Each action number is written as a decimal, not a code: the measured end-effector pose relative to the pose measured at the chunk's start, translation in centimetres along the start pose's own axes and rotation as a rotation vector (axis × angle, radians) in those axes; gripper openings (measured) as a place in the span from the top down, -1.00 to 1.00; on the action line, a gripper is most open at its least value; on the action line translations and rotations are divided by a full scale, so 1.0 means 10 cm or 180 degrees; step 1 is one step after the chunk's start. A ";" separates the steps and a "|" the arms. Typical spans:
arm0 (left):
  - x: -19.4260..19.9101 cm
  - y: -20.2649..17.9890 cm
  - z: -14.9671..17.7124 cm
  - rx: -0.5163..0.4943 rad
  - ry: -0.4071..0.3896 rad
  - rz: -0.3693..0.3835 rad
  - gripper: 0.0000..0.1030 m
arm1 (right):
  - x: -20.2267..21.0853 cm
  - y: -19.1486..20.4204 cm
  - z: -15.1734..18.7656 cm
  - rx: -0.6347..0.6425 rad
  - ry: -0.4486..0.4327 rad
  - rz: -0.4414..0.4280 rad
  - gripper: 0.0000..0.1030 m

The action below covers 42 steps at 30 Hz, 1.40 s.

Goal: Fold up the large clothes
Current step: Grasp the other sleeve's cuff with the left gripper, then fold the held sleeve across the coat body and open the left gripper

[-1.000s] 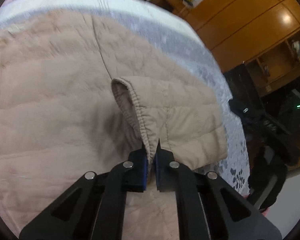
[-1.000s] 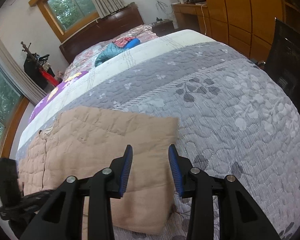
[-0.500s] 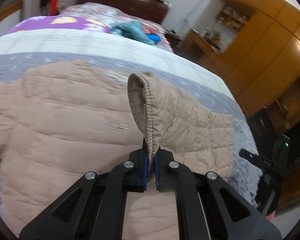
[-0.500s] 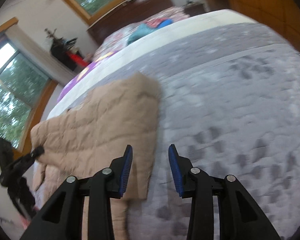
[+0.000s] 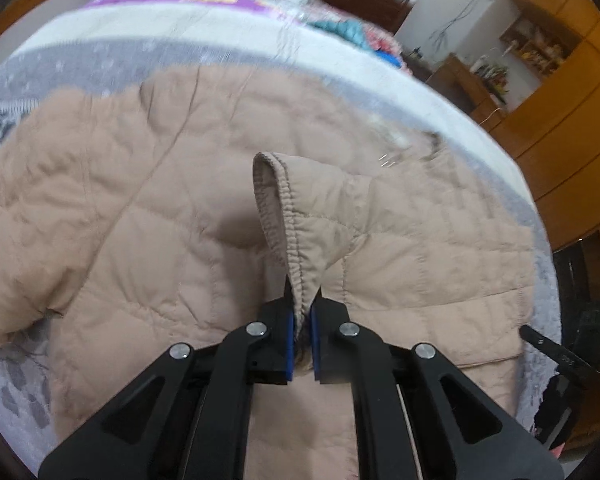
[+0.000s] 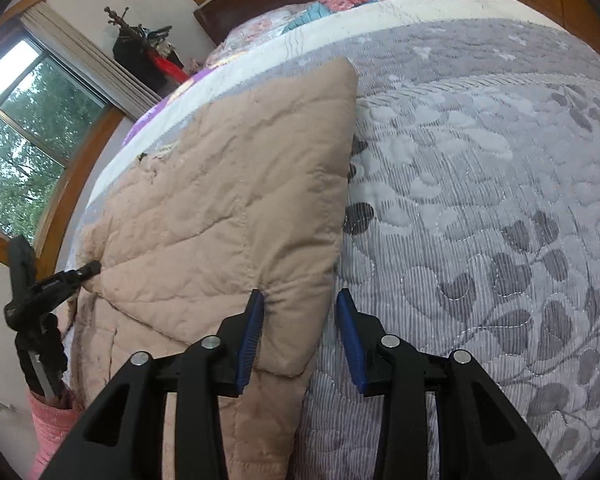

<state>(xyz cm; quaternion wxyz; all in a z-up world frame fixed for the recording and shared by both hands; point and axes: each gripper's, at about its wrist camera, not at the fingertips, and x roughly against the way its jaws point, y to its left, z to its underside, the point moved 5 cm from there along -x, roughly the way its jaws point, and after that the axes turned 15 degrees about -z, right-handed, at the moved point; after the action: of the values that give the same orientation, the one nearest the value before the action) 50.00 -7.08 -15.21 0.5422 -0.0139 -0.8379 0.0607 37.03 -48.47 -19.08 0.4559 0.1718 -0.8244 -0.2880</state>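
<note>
A: Since a second ago the elastic-hemmed sleeve cuff (image 5: 288,216) has been carried across the beige quilted padded jacket (image 5: 148,216); more of the jacket's body now lies spread beneath it, where before the cuff hung near the jacket's right edge.

B: And the grip?

A: The left gripper (image 5: 302,312) has its blue pads pinched onto the cuff's gathered edge, almost fully closed. The jaws have eased apart a hair in the last half second, yet the fabric stays clamped between them.

B: Where does the jacket lie?

A: Flat on the grey leaf-patterned quilted bedspread (image 6: 480,208), a cream band behind it.

B: The other hand?

A: The right gripper (image 6: 300,328) has dropped closer: its half-open jaws now straddle the jacket's folded side edge, one pad over beige fabric, the other over bedspread. Whether the pads touch the cloth, I cannot tell. Nothing is pinched.

B: Farther out?

A: A wooden-framed window (image 6: 24,132) at left, orange wooden wardrobes (image 5: 560,92) at right.
</note>
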 end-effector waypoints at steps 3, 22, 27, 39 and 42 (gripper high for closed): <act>-0.16 0.03 0.03 -0.0032 0.0005 -0.0032 0.78 | -0.07 0.02 0.01 0.0056 0.0019 0.0103 0.25; 0.65 -0.24 0.08 -0.0310 -0.0463 -0.0025 0.40 | 0.14 0.71 -0.10 0.0421 -0.0101 0.0226 0.19; 0.22 -0.42 0.14 -0.0389 -0.0169 -0.0098 0.41 | -0.24 0.76 -0.07 0.0393 0.0083 0.0279 0.19; -0.09 -0.36 0.25 -0.0546 -0.0226 -0.0132 0.38 | -0.57 0.59 0.06 0.0490 0.0196 0.0519 0.33; -0.08 -0.35 0.24 -0.0545 -0.0241 -0.0140 0.38 | -0.58 0.60 0.06 0.0461 0.0171 0.0483 0.33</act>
<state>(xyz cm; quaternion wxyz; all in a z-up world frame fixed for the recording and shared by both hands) 48.30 -10.88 -16.51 0.5082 -0.0395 -0.8601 -0.0225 39.43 -40.50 -19.32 0.4847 0.1491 -0.8412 -0.1876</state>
